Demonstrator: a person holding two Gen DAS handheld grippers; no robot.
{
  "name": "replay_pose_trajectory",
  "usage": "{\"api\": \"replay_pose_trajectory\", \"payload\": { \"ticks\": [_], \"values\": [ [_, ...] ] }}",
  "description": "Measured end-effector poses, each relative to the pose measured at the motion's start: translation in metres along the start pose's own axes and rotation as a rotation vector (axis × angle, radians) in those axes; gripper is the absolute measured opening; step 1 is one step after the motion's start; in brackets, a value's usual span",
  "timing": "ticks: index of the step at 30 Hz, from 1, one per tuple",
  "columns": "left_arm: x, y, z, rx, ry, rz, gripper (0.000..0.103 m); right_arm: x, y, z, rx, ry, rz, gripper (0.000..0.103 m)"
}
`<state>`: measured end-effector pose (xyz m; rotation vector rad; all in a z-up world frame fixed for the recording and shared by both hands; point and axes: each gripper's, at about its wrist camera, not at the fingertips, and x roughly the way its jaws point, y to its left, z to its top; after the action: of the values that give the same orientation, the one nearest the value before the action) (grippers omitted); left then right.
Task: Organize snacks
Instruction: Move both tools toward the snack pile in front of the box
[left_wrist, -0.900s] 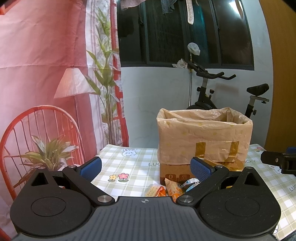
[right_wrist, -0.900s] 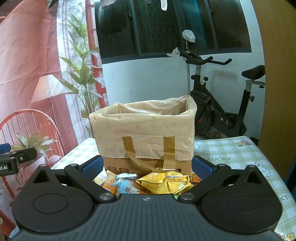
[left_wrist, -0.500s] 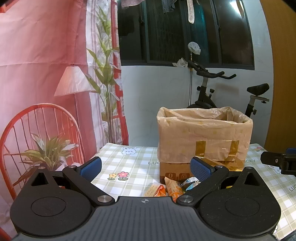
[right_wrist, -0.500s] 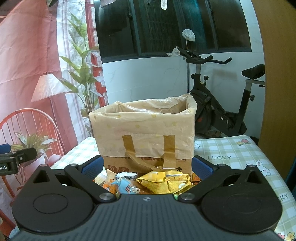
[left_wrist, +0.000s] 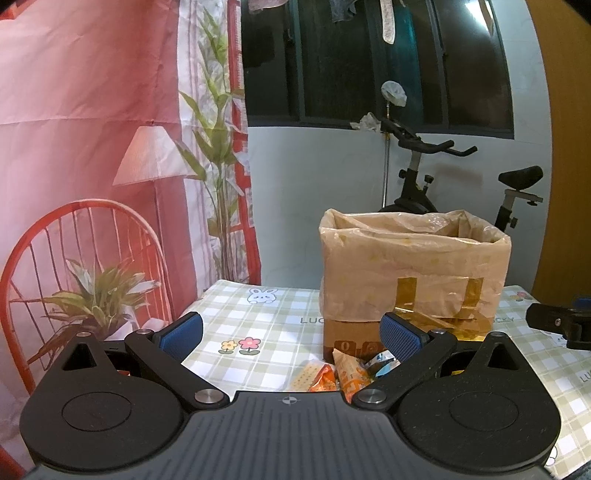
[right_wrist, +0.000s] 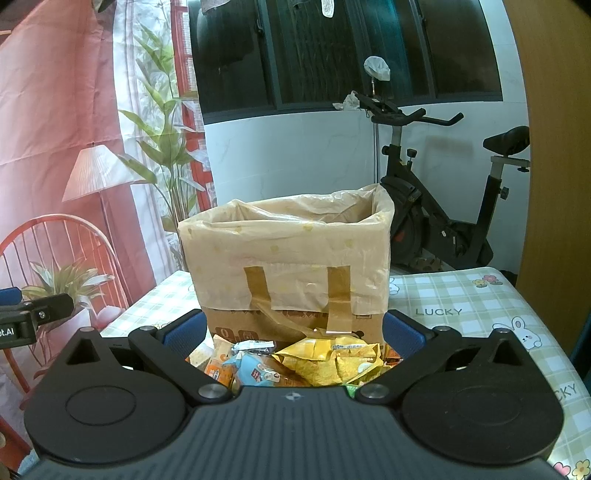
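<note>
A cardboard box lined with a tan plastic bag (left_wrist: 413, 266) (right_wrist: 291, 258) stands on the checked tablecloth. Several snack packets lie in a heap at its foot: orange packets (left_wrist: 332, 373), a yellow bag (right_wrist: 332, 358) and a light blue packet (right_wrist: 255, 369). My left gripper (left_wrist: 290, 330) is open above the cloth, left of the heap, with nothing between its blue pads. My right gripper (right_wrist: 293, 330) is open too, hovering just above the heap and facing the box. The other gripper's tip shows at the edge of each view (left_wrist: 557, 323) (right_wrist: 33, 317).
The table (left_wrist: 258, 325) has a green checked cloth with bunny and flower prints. An exercise bike (right_wrist: 436, 221) stands behind the table to the right. A pink printed backdrop with a lamp and chair hangs at left. A wooden panel rises at far right.
Both grippers have drifted only slightly; the box sits a little lower in the left wrist view. Jaws stay open and the packets have not moved.
</note>
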<state>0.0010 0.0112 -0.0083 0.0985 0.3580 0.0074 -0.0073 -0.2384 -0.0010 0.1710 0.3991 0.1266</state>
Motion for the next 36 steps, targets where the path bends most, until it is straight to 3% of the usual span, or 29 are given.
{"api": "replay_pose_trajectory", "payload": {
  "ticks": [8,17,28,36],
  "values": [
    [0.018,0.006,-0.015,-0.008,0.053,0.018,0.103,0.009,-0.004,-0.019,0.017,0.006,-0.013,0.103],
    [0.035,0.014,-0.033,-0.013,0.098,0.016,0.102,0.037,0.005,-0.052,0.000,0.109,0.032,0.102],
    [0.045,0.033,-0.045,-0.059,0.117,0.022,0.102,0.077,0.046,-0.058,-0.058,0.189,0.096,0.102],
    [0.056,0.040,-0.054,-0.082,0.142,-0.002,0.102,0.095,0.054,-0.077,-0.047,0.298,0.062,0.102]
  ]
}}
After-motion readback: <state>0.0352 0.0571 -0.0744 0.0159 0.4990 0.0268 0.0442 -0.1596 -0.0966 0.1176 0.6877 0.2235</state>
